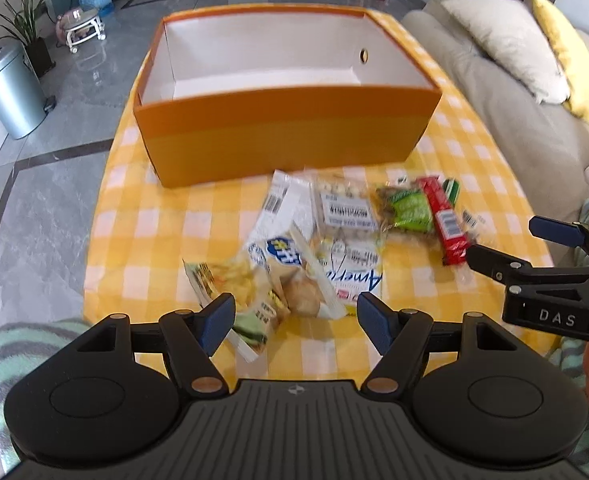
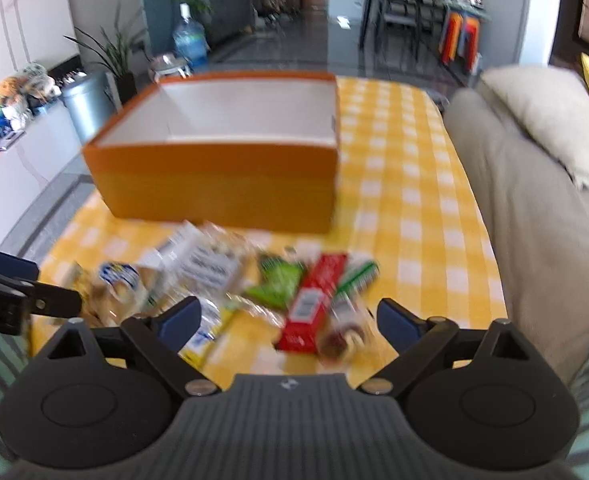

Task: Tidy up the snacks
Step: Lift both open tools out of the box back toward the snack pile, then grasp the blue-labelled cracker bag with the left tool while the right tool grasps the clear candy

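Still nothing boxed: box (image 1: 286,136) empty, snacks (image 1: 326,236) heaped at its 6 o'clock, both hand-held grippers (image 1: 294,312) (image 2: 288,316) released, empty.

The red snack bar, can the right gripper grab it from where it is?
Probably yes: the red snack bar lies on top, just ahead of the open right gripper, nothing covering it.
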`<state>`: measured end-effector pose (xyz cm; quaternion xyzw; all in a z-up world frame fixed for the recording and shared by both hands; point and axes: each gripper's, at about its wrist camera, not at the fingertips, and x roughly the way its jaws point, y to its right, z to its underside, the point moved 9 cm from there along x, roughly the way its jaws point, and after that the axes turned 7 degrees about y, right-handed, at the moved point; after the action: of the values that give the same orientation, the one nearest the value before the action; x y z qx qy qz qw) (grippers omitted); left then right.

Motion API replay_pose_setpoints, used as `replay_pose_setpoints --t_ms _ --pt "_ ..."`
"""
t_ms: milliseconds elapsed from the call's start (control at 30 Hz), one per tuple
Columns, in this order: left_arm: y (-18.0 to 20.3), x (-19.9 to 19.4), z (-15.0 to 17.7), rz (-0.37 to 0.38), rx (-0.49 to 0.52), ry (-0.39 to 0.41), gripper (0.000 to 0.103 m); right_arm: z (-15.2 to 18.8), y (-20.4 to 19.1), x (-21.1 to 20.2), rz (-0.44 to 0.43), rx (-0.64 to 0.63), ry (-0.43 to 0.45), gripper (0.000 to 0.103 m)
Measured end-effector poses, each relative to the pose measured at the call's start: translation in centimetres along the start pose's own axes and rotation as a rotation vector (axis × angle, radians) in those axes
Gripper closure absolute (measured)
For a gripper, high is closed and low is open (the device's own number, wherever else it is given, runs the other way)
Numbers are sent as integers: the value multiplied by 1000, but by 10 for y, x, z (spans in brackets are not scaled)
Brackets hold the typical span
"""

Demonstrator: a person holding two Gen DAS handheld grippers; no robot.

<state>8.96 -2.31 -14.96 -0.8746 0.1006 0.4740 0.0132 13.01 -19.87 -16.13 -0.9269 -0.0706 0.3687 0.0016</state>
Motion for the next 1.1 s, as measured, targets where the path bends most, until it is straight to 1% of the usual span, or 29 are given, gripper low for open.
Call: replay_pose_setpoints --t_ms 133,233,300,367,467,533,633,700,833,967,1000,1100 --pt "2 11 4 -19 10 -24 21 17 11 14 17 32 -59 20" --pt "0 19 4 -54 21 -39 21 23 15 22 18 53 -90 22" --pt "-6 24 0 -95 17 -34 21 23 14 26 13 56 -96 22" --pt "-10 28 -4 -111 20 -31 21 21 13 26 9 48 -88 24" --pt "-14 38 -6 -147 66 -62 21 15 12 28 18 30 -65 28" --pt "-16 43 -5 -140 67 -83 18 10 14 29 24 29 -46 33" --pt "-16 50 -4 -125 64 -109 17 6 18 32 36 28 -33 35" --pt "-16 55 -5 -126 68 -119 17 7 20 34 41 31 -38 40" --pt "-19 62 -4 -127 52 -136 16 17 27 38 56 53 -70 41" --pt "-19 68 -4 -112 52 -156 26 25 37 44 73 81 -98 41" --pt "-19 70 -3 -107 53 -162 31 26 40 45 73 92 -101 41" --pt "-17 73 -3 -96 54 -162 33 28 43 49 65 123 -116 41"
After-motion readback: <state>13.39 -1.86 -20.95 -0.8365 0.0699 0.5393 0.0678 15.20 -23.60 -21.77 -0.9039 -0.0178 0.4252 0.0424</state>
